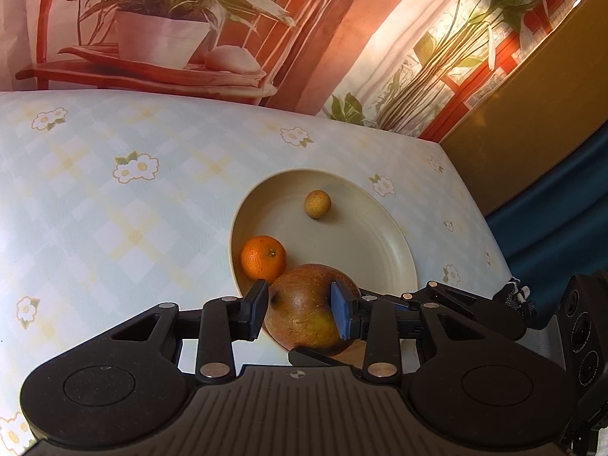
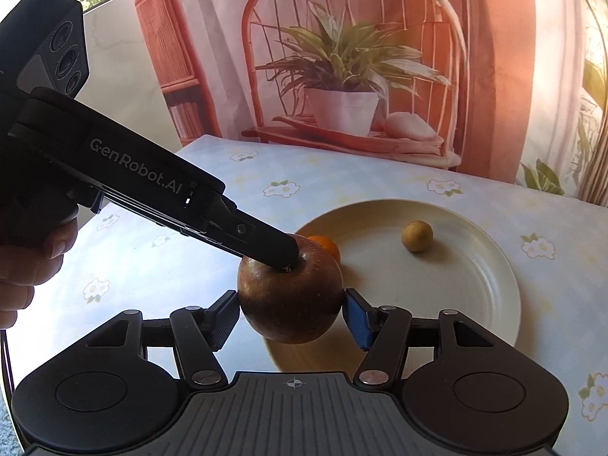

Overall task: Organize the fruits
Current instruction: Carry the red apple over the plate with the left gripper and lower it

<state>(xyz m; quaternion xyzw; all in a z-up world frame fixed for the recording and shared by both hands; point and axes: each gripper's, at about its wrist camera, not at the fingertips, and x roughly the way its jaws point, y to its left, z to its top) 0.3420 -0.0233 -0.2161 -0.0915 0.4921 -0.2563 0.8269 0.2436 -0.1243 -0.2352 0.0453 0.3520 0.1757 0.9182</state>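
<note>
A brown-red apple point(image 1: 304, 306) point(image 2: 290, 296) is held at the near rim of a cream plate point(image 1: 380, 250) point(image 2: 475, 285). My left gripper point(image 1: 298, 311) is shut on the apple, its fingers pressing both sides; it shows from the side in the right wrist view point(image 2: 266, 250), on the apple's top. My right gripper point(image 2: 290, 319) has its pads against the apple's left and right sides. An orange point(image 1: 263, 258) point(image 2: 326, 246) lies in the plate behind the apple. A small yellow-brown fruit point(image 1: 317, 204) point(image 2: 417, 236) lies further in.
The table point(image 1: 114, 209) point(image 2: 190, 266) has a pale checked cloth with flower prints. A backdrop printed with a potted plant point(image 2: 342, 76) stands at the far edge. The table's right edge point(image 1: 475, 205) drops off to a dark blue area.
</note>
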